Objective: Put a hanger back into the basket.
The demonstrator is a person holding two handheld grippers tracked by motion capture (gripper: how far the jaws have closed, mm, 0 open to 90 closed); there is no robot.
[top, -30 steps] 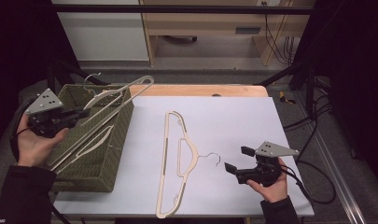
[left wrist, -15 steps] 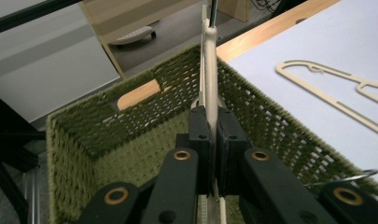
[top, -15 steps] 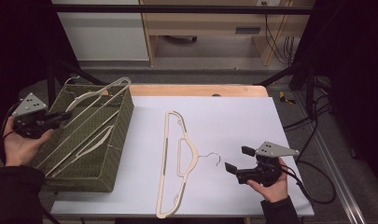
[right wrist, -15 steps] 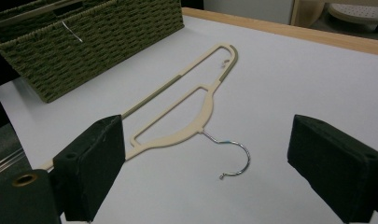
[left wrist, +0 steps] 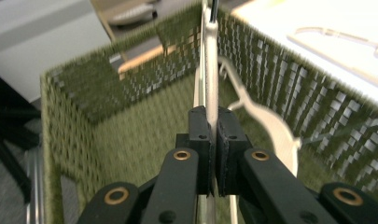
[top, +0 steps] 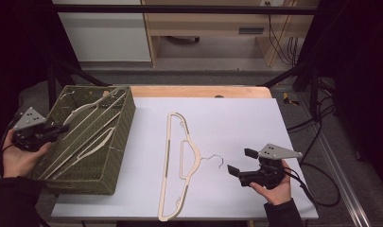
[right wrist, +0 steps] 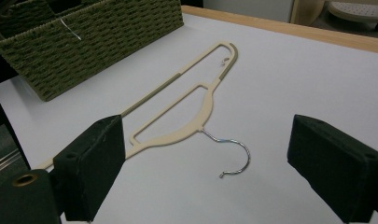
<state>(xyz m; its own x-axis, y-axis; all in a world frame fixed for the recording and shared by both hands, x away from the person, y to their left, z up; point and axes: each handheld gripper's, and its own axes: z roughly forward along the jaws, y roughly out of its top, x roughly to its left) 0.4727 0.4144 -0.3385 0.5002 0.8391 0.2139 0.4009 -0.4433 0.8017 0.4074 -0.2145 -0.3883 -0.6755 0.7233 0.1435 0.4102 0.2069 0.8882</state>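
Note:
A green woven basket [top: 126, 124] stands at the table's left side. My left gripper [top: 62, 128] reaches over its left rim and is shut on the bar of a cream hanger [top: 92, 110] that lies slanted inside it. In the left gripper view, the jaws [left wrist: 213, 123] pinch that thin bar [left wrist: 209, 70] between the basket walls [left wrist: 107, 98]. A second cream hanger [top: 98, 141] lies lower in the basket. Another cream hanger [top: 197, 153] with a metal hook lies flat on the white table. My right gripper [top: 239, 161] rests open just right of the hook; in its own view the hook [right wrist: 242, 156] lies between the wide jaws [right wrist: 210, 156].
The white tabletop [top: 236, 118] has free room behind and right of the flat hanger. A wooden strip [top: 203, 91] runs along the far edge. The basket [right wrist: 107, 42] is far left of the right gripper. Cables hang off the right side.
My left gripper has moved left and down, bringing the held hanger from above the basket's rim down into the basket. The right gripper has stayed put.

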